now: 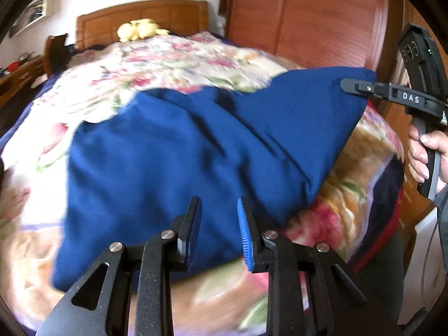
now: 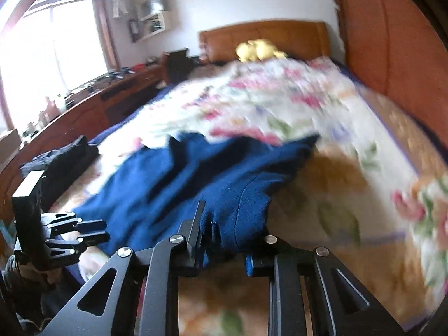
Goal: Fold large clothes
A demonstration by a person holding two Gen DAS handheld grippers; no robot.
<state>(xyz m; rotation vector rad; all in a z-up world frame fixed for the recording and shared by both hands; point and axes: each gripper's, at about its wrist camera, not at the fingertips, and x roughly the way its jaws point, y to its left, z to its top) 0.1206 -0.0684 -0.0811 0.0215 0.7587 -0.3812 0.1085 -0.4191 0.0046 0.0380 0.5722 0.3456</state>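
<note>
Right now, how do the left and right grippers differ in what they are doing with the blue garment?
The left gripper is open, its fingers apart over the blue garment with no cloth between them. The right gripper has cloth bunched between its fingers and holds that edge lifted off the floral quilt; whether it is clamped is unclear. Both point toward the headboard.

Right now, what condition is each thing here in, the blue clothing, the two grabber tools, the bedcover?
Blue garment: rumpled, lying on the quilt.
Left gripper: open, garment edge between its fingers.
Right gripper: clamped on a garment edge.
Floral quilt: spread over the bed.
Yellow plush toy: by the headboard.
</note>
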